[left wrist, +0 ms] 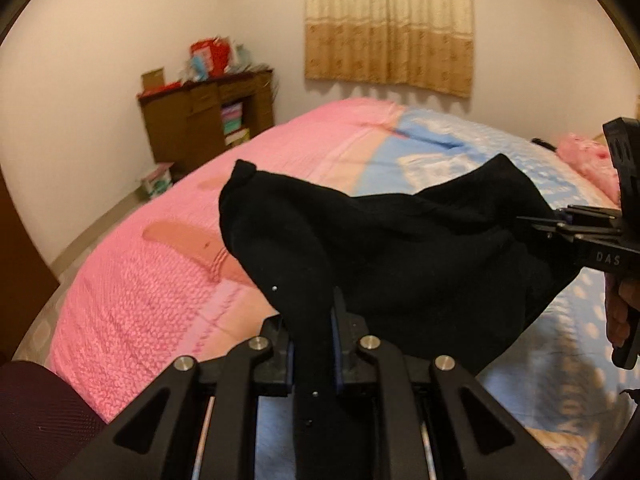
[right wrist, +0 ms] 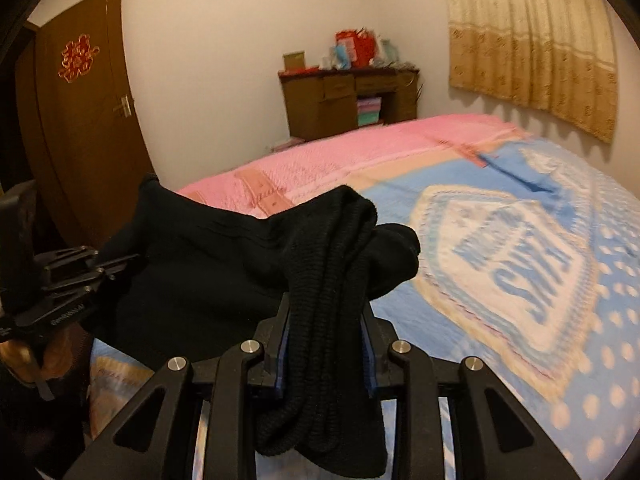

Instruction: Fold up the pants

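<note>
The black pants point(left wrist: 384, 240) hang lifted above the bed point(left wrist: 152, 280), stretched between both grippers. My left gripper point(left wrist: 314, 312) is shut on one end of the cloth, which runs down between its pads. In the right wrist view my right gripper point(right wrist: 324, 320) is shut on a thick bunch of the pants point(right wrist: 332, 280), ribbed waistband layers draped over its fingers point(right wrist: 370, 340). The right gripper point(left wrist: 536, 224) also shows at the right edge of the left wrist view, a hand point(left wrist: 618, 312) holding it. The left gripper point(right wrist: 116, 264) shows at the left of the right wrist view.
The bed cover is pink on one half point(right wrist: 320, 160) and blue with a white pattern point(right wrist: 520, 260) on the other. A brown cabinet point(left wrist: 208, 120) with clutter on top stands in the corner. A curtain point(left wrist: 388, 24) hangs behind the bed, a brown door point(right wrist: 84, 120) at the left.
</note>
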Demonstrator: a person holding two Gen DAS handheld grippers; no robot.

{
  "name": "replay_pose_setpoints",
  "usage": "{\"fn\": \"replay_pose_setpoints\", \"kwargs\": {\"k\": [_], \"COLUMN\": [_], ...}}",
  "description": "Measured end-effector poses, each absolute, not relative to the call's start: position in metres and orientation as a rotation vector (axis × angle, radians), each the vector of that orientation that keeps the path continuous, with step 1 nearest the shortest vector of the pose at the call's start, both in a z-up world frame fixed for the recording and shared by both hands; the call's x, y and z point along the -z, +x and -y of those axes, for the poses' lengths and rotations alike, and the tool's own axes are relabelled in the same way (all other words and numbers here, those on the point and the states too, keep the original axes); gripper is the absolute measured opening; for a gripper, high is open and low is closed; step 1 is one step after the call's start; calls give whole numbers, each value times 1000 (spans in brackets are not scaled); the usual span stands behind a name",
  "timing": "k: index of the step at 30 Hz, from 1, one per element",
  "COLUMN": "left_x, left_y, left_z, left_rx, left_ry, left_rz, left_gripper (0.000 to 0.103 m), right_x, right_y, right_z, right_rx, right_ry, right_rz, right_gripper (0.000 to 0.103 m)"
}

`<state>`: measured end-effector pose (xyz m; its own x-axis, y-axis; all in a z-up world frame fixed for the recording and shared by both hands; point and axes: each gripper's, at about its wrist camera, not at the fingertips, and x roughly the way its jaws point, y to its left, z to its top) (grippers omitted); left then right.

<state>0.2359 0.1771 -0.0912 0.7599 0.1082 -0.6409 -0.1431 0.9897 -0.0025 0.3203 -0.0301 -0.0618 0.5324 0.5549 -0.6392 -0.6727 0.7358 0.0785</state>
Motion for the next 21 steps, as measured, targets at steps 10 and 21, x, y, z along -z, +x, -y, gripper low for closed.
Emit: {"fn": "replay_pose_setpoints", "kwargs": {"k": [10,21], "left_x": [144,144], "left_y": [256,249], "left_z": [-188,-196], "left_rx": [-264,-304], "left_ry": [-78,-80], "left_rz": [-782,-792], "left_gripper": [80,96], "right_x": [121,131], "right_y": [370,371], "right_z": [13,50], "right_rx": [-701,-622], "right_ry": [-178,-67], "right_rz": [-816,-847], "right_gripper": [42,76]}}
